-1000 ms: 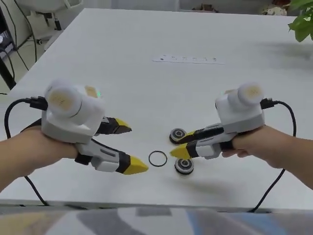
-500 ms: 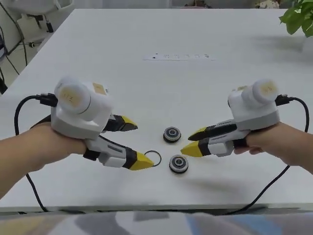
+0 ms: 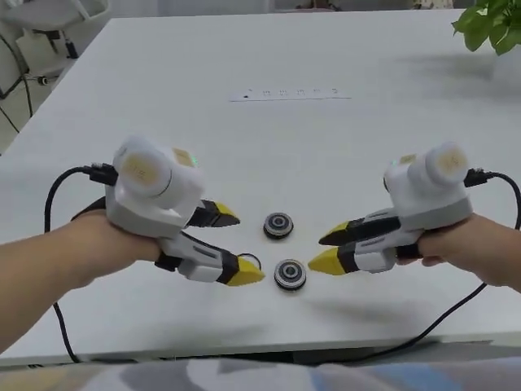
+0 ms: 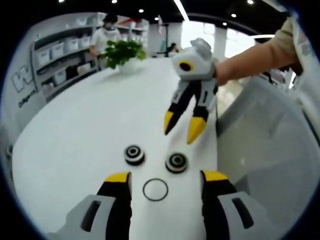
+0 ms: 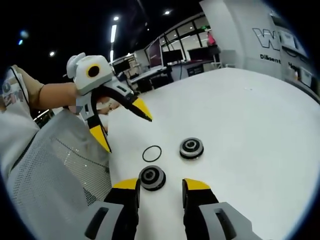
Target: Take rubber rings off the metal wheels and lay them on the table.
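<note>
Two metal wheels with black rubber rings lie on the white table point(image 3: 342, 147): one farther point(image 3: 278, 226), one nearer point(image 3: 290, 274). A loose black ring point(image 3: 250, 261) lies flat to their left, partly behind my left gripper's lower finger. My left gripper point(image 3: 236, 244) is open, its tips straddling the ring point(image 4: 155, 189) just above the table. My right gripper point(image 3: 320, 251) is open too, right of the wheels and holding nothing. The right gripper view has the nearer wheel point(image 5: 152, 177) between the jaw tips of the right gripper point(image 5: 161, 184). The other wheel point(image 5: 191, 148) and the ring point(image 5: 152, 153) lie beyond.
A flat white strip point(image 3: 289, 94) lies farther back on the table. Green plant leaves point(image 3: 488, 20) hang over the far right corner. The table's front edge runs just below both hands, and cables trail from both grippers.
My left gripper moved right toward the loose ring, and its lower finger now covers part of it. My right gripper drew back to the right, off the wheels. The head camera has shifted.
</note>
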`<state>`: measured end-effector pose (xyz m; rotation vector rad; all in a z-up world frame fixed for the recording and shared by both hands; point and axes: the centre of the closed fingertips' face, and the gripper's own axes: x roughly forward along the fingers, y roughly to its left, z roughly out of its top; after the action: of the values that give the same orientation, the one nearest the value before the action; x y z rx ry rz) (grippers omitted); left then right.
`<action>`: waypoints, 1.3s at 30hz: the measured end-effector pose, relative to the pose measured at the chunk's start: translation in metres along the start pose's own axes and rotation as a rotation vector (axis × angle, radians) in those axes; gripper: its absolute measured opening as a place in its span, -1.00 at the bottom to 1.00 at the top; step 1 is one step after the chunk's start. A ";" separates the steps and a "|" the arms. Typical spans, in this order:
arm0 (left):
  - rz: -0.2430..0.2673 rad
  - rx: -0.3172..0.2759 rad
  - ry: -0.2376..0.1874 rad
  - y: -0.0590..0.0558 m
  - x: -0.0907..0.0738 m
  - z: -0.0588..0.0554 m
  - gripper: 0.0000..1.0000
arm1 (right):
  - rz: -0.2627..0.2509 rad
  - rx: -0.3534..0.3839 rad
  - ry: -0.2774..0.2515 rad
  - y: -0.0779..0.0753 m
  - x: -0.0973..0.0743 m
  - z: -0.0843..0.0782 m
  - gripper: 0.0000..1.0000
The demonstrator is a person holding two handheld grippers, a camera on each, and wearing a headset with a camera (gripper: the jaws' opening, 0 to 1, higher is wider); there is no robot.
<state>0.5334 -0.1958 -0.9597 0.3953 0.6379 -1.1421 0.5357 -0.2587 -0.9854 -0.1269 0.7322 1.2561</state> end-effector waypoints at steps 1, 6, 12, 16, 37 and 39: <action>-0.002 0.002 0.001 0.000 0.001 0.000 0.10 | 0.003 -0.005 0.004 0.000 0.001 -0.001 -0.38; -0.022 0.010 0.018 -0.005 0.009 -0.003 0.08 | 0.016 -0.041 0.029 0.003 0.007 -0.008 -0.39; -0.038 0.016 0.023 -0.009 0.018 -0.005 0.03 | 0.035 -0.097 0.059 0.002 0.014 -0.019 -0.44; -0.049 0.020 0.032 -0.011 0.024 -0.008 -0.01 | 0.038 -0.111 0.065 0.004 0.017 -0.022 -0.46; -0.073 0.017 0.041 -0.020 0.046 -0.008 -0.32 | 0.026 -0.165 0.065 0.004 0.029 -0.024 -0.57; -0.072 0.016 0.038 -0.020 0.048 -0.007 -0.36 | 0.027 -0.167 0.067 0.004 0.030 -0.024 -0.57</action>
<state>0.5256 -0.2331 -0.9958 0.4112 0.6818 -1.2114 0.5254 -0.2448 -1.0199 -0.2971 0.6876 1.3429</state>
